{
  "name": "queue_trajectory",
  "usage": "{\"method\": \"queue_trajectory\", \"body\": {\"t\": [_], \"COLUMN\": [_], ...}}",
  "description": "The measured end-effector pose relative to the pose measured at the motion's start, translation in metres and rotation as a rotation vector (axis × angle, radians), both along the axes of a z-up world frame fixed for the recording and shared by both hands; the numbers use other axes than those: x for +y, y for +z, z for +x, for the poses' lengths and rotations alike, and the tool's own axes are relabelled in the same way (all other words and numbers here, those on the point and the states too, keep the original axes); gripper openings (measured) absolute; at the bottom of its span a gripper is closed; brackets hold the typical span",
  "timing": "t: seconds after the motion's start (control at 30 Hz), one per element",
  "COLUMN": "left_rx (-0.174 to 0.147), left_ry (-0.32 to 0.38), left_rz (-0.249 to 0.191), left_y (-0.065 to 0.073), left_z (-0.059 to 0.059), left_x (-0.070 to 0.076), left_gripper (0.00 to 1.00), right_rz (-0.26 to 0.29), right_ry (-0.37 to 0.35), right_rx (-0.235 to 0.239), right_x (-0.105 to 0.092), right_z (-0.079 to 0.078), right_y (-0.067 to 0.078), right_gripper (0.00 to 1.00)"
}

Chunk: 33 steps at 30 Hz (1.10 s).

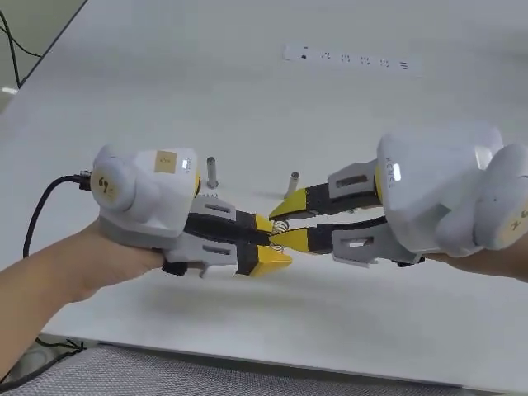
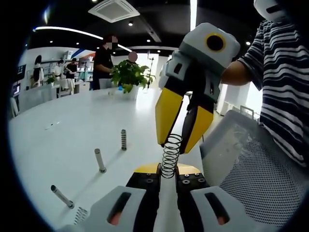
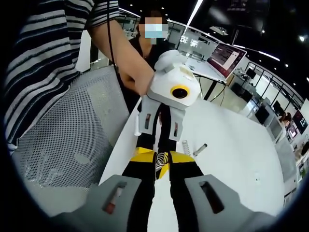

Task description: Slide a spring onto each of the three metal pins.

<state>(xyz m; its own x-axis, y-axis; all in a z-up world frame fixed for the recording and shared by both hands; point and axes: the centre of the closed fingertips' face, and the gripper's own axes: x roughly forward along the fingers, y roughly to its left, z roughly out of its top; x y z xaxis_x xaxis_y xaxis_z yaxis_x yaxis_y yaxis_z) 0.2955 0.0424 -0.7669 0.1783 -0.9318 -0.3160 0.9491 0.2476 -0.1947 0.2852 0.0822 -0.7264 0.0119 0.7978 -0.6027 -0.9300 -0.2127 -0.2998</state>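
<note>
Spring (image 2: 170, 155) is hanging above the table (image 2: 53, 145) between the two grippers. Its long axis is running straight out from the left gripper (image 2: 166, 170), whose jaws are pinching its near end, toward the right gripper (image 2: 175, 144). The right jaws are flanking the far end; I cannot tell whether they are gripping.

Three pins are standing on the table: a near pin (image 2: 62, 196) and a middle pin (image 2: 99, 160), both bare, and a far pin (image 2: 123, 131) wearing a second spring (image 2: 123, 142). Possibly a third spring (image 2: 79, 215) is lying beside the near pin.
</note>
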Motion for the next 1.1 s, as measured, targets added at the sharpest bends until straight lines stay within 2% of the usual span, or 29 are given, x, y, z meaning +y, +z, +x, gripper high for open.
{"method": "queue_trajectory", "body": {"t": [0.17, 0.23, 0.5, 0.7, 0.83, 1.1], "left_rx": [0.012, 0.003, 0.017, 0.022, 0.029, 0.020], "left_ry": [0.006, 0.004, 0.019, 0.024, 0.030, 0.053], "left_rz": [-0.004, -0.001, -0.019, -0.014, -0.010, -0.006], "left_y": [0.0010, 0.0008, 0.0043, 0.0035, 0.0024, 0.0024], "left_z": [0.0011, 0.0008, 0.0041, 0.0047, 0.0047, 0.0061], "left_x": [-0.0014, -0.0019, -0.0010, -0.0003, 0.0001, 0.0021], "left_gripper": [0.09, 0.09, 0.10, 0.13, 0.16, 0.23], "right_rz": [-0.002, -0.005, -0.006, -0.014, -0.023, -0.028], "right_ry": [0.001, 0.003, 0.003, 0.009, 0.014, 0.016], "right_rx": [-0.006, -0.005, -0.014, -0.029, -0.037, -0.047], "right_x": [-0.0002, -0.0003, -0.0004, 0.0002, -0.0002, -0.0007], "right_z": [0.0014, 0.0009, 0.0018, 0.0016, 0.0011, 0.0012], "right_y": [0.0012, 0.0010, 0.0006, -0.0005, -0.0014, -0.0014], "right_gripper": [0.11, 0.11, 0.11, 0.11, 0.11, 0.11]}}
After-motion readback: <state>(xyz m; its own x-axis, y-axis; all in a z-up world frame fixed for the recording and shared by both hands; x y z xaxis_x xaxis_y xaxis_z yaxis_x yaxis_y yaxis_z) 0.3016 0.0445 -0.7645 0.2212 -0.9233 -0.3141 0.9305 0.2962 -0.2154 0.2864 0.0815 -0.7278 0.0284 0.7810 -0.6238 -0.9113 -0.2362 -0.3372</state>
